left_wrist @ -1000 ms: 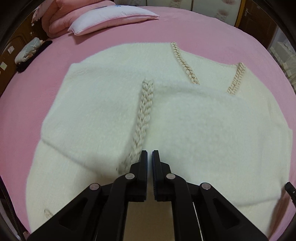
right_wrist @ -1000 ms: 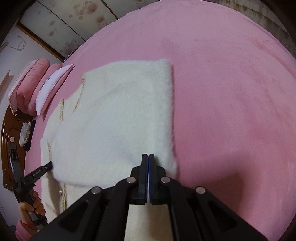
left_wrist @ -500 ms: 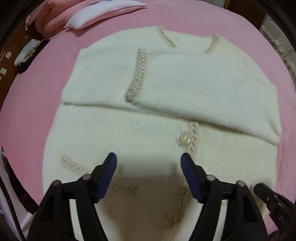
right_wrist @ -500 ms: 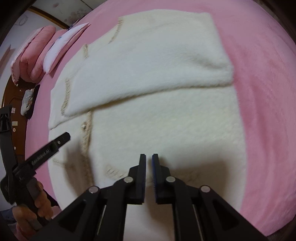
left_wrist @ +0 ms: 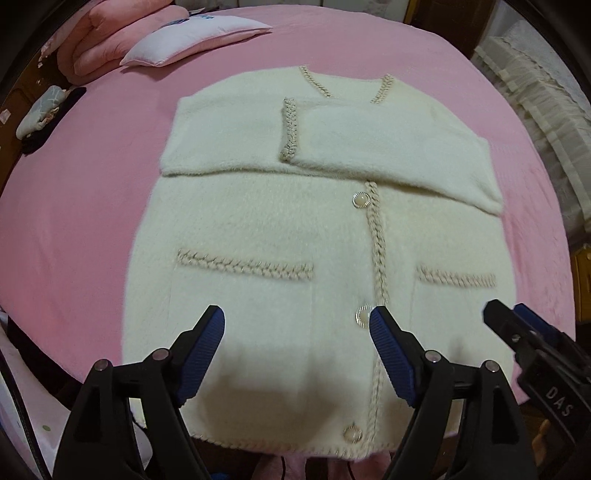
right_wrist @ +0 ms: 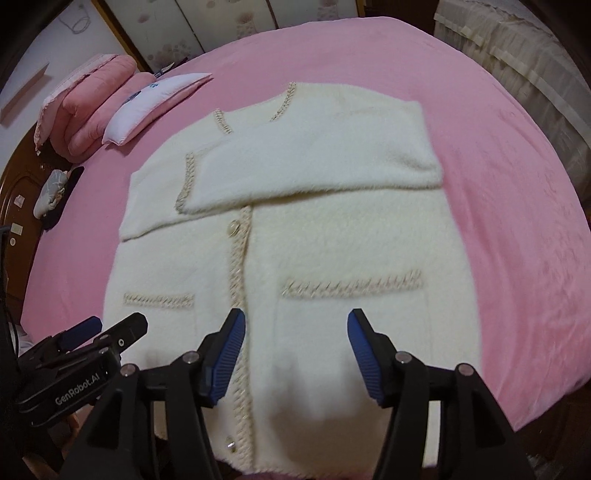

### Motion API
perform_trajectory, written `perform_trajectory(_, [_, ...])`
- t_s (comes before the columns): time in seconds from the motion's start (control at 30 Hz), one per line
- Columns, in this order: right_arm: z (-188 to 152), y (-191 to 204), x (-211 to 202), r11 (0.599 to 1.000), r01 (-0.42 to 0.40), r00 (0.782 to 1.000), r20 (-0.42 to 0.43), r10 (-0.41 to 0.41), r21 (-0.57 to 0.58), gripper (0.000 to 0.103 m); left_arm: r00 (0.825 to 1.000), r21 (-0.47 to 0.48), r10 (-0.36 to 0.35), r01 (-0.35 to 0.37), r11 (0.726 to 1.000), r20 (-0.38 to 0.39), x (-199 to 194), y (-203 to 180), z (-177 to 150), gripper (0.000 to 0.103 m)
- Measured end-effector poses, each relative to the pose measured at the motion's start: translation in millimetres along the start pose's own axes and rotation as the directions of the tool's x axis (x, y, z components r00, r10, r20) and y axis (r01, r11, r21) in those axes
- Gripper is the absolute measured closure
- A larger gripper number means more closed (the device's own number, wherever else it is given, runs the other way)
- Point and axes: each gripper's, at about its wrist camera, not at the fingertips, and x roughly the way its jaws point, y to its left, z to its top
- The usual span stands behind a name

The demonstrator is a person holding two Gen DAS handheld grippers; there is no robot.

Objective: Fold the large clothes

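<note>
A fluffy cream cardigan (left_wrist: 280,229) with braided beige trim and pearl buttons lies flat on the pink bed, front up; it also shows in the right wrist view (right_wrist: 332,236). Both sleeves are folded across the chest, the right sleeve (left_wrist: 388,144) on top. My left gripper (left_wrist: 297,325) is open and empty above the hem, left of the button band. My right gripper (right_wrist: 293,328) is open and empty above the right pocket (right_wrist: 354,288). Each gripper shows at the edge of the other's view.
The pink bedspread (left_wrist: 74,206) surrounds the cardigan. A white pillow (left_wrist: 192,33) and folded pink quilts (right_wrist: 85,107) lie at the head of the bed. A small bundle of cloth (left_wrist: 40,110) sits at the far left. A cream lace cover (right_wrist: 517,44) lies to the right.
Both grippers let go of the sleeves they had laid across the chest, opened wide and pulled back toward the hem. More of the cardigan's lower half is now in view.
</note>
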Motion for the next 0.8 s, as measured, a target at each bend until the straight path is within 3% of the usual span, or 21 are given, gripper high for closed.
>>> perform_trajectory(0.33, [-53.5, 36.5, -34.3, 0.998, -0.012, 1.000, 0.028, 0.011, 0.062, 0.035, 1.000, 0.048, 0.001, -0.003, 0.999, 0.030, -43.5, 33.1, -36.5, 0.018])
perform_trajectory(0.6, [-93.0, 20.5, -46.4, 0.985, -0.096, 0.991, 0.109, 0.080, 0.146, 0.033, 0.998, -0.041, -0.031, 0.033, 0.999, 0.048, -38.9, 53.5, -73.9, 0.017])
perform_trajectory(0.8, [-137.9, -13.2, -36.7, 0.945, -0.167, 0.983, 0.127, 0.136, 0.281, 0.033, 0.996, -0.152, -0.064, 0.072, 0.986, 0.058, -20.1, 65.0, -120.6, 0.017])
